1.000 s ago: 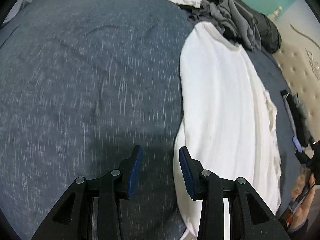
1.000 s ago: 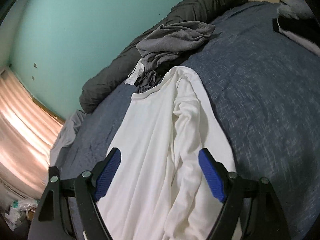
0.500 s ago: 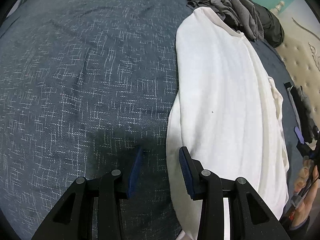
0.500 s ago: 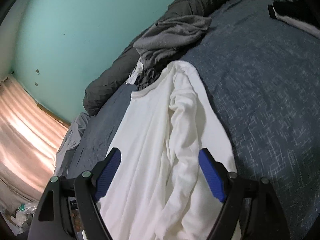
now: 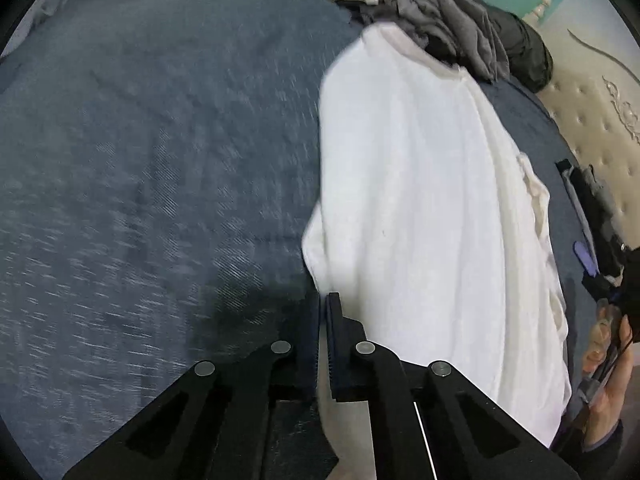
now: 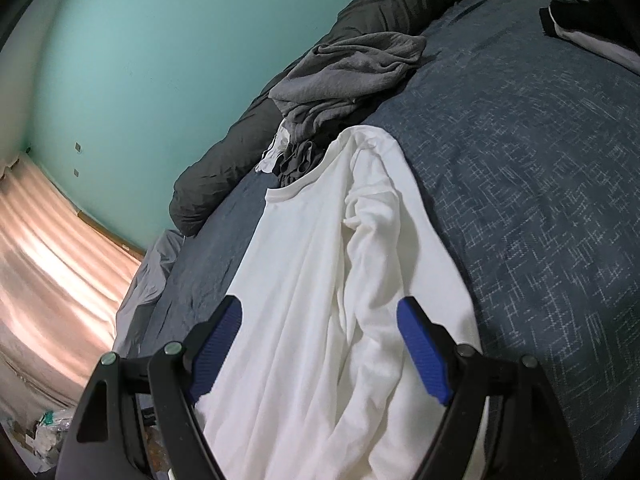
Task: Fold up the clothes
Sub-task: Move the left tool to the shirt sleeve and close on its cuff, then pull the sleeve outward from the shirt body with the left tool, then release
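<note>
In the left wrist view the left gripper (image 5: 323, 308) is pinched together on the near edge of the white shirt (image 5: 420, 200), which lies lengthwise on the blue bedspread (image 5: 140, 160) with its collar against a grey clothes pile (image 5: 452, 16). In the right wrist view the right gripper (image 6: 320, 344) hangs above the shirt (image 6: 304, 280) with its jaws wide apart and nothing clamped, a sleeve (image 6: 380, 248) folded along the body.

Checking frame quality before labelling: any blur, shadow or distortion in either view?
Left wrist view: bedspread streaked by motion blur, dark shadow ahead of the left tool, fisheye bends the white shirt. Right wrist view: sharp, fisheye curvature, dark corners.
</note>
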The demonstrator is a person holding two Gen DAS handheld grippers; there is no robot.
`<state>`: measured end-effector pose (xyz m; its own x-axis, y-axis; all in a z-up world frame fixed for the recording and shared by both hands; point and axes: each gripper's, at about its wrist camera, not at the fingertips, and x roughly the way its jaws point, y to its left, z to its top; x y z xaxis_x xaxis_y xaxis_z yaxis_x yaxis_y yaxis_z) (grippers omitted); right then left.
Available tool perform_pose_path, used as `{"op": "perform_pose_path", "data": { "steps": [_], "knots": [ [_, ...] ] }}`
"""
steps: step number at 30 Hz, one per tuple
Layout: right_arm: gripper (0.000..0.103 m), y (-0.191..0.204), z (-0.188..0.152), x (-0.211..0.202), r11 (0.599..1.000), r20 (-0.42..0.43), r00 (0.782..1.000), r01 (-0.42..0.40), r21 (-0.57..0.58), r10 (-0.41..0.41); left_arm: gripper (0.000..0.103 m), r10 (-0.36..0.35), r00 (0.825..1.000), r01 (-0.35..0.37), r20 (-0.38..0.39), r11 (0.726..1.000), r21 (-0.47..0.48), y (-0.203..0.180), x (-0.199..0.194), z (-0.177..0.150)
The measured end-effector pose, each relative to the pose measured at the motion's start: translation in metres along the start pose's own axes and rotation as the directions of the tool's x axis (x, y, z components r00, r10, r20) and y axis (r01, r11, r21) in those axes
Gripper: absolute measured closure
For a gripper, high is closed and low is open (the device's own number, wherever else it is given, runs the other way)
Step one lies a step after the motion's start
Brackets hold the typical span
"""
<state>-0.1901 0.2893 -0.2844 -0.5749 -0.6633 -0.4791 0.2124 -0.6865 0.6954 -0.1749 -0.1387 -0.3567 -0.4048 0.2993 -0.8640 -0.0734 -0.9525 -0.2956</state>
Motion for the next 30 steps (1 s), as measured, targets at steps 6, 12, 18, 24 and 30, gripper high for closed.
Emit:
{"op": "perform_pose_path", "data": {
  "steps": [6,12,18,24,30],
  "knots": [
    [0.022,-0.001,0.001,0.001,1.000,-0.002,1.000,-0.004,0.007,0.004,0.100,0.012,0.995,-0.010,0.095,1.000,-0.016,0.013,-0.047,0.013],
    [0.022,0.000,0.001,0.000,1.000,0.004,1.000,-0.008,0.010,0.008,0.101,0.105,0.980,-0.100,0.169,0.994,-0.036,0.035,-0.096,0.031],
    [0.022,-0.001,0.002,0.001,1.000,0.002,1.000,-0.008,0.011,0.008,0.101,0.226,0.945,-0.211,0.236,0.974,-0.085,0.075,-0.145,0.062],
    [0.022,-0.002,0.003,0.004,1.000,-0.001,1.000,-0.003,0.009,0.003,0.103,0.351,0.895,-0.340,0.274,0.936,-0.089,0.100,-0.180,0.094],
    [0.022,0.000,0.002,0.010,1.000,-0.011,1.000,0.003,0.002,-0.003,0.103,0.337,0.910,-0.336,0.241,0.941,-0.044,0.101,-0.173,0.107]
  ]
}}
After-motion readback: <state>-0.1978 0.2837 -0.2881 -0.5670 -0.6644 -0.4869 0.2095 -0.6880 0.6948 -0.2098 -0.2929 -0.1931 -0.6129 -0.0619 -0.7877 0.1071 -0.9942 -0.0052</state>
